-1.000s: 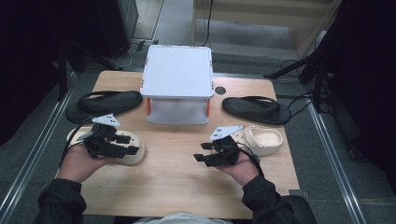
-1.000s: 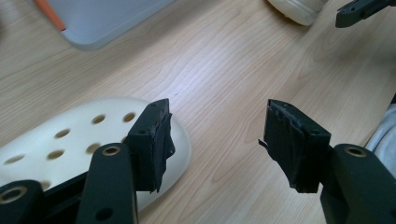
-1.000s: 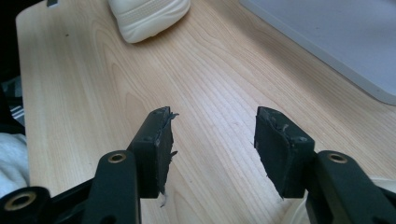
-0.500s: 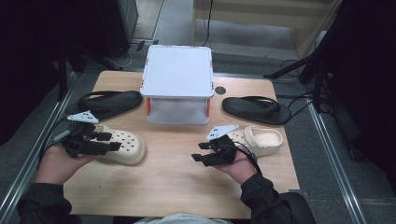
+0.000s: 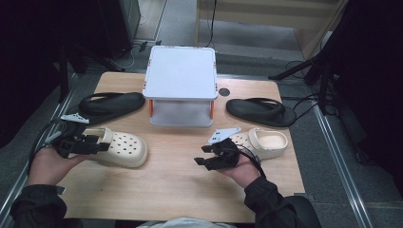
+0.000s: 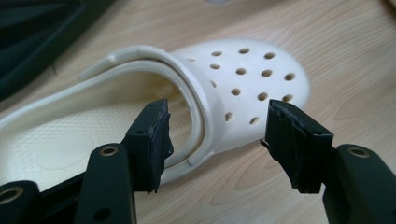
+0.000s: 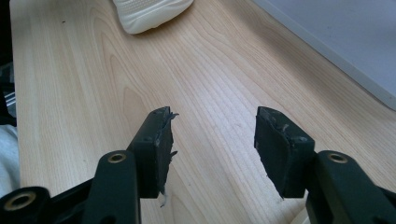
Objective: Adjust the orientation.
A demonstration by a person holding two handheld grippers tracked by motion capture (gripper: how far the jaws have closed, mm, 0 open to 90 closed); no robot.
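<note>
Left gripper view shows the left gripper (image 6: 217, 140) released, its jaws wide astride the cream perforated foam clog (image 6: 233, 88) at frame centre, probably to grasp its side, while the right gripper (image 7: 212, 144) waits released above bare wood.

Looks like a lab or some kind of recording setup rather than anyone's home: a small plain wooden table (image 5: 166, 175) sits on a grey floor with metal rails (image 5: 340, 161) running along both sides, cables (image 5: 304, 107) trailing off it and dark stands (image 5: 323, 71) and equipment crowding around. The stuff on top seems laid out on purpose too, with a white lidded box (image 5: 181, 78) at the back, black flip-flops (image 5: 111, 102) either side, and cream clogs (image 5: 123, 147) in front, very staged.
</note>
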